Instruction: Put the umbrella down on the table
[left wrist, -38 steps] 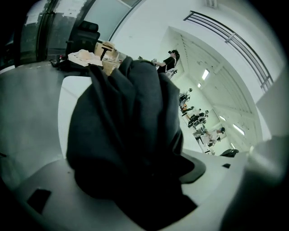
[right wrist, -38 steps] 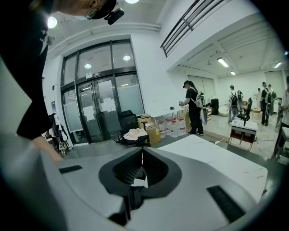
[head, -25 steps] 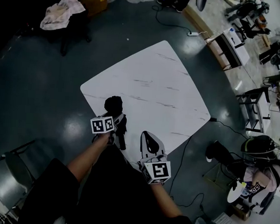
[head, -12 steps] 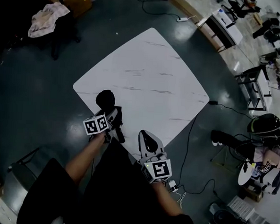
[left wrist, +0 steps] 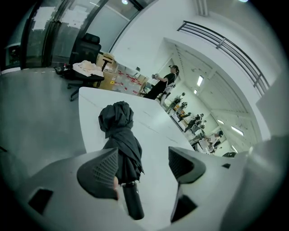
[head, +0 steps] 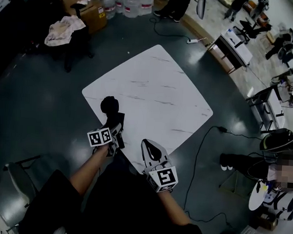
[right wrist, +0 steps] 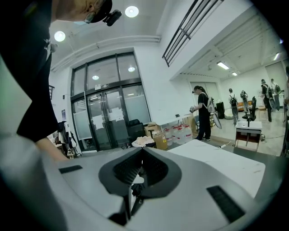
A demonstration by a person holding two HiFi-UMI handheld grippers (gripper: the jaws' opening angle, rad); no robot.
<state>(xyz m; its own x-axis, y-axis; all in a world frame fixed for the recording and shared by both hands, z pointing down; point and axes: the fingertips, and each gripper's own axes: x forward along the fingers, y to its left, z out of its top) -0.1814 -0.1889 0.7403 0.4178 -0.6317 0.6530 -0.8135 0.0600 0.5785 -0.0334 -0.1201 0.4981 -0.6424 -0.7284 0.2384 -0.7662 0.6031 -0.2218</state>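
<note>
A black folded umbrella (head: 109, 107) lies on the near left corner of the white marble table (head: 158, 90). My left gripper (head: 115, 127) sits at the umbrella's handle end. In the left gripper view the bunched canopy (left wrist: 118, 131) and black handle (left wrist: 133, 205) run between the jaws, close to the left one. The left gripper (left wrist: 143, 155) is open, and the right jaw stands well apart from the umbrella. My right gripper (head: 152, 150) hovers at the table's near edge, to the right of the umbrella. The right gripper (right wrist: 142, 153) is shut with nothing in it.
A dark chair with a pale cloth (head: 65, 25), a cardboard box (head: 91, 9) and water bottles (head: 129, 1) stand beyond the table. A black cable (head: 199, 152) trails on the floor at the right. Work benches (head: 232, 45) line the right side.
The head view has shifted a little. The umbrella and my left gripper stay together at the table's near left corner. My right gripper keeps its place, shut.
</note>
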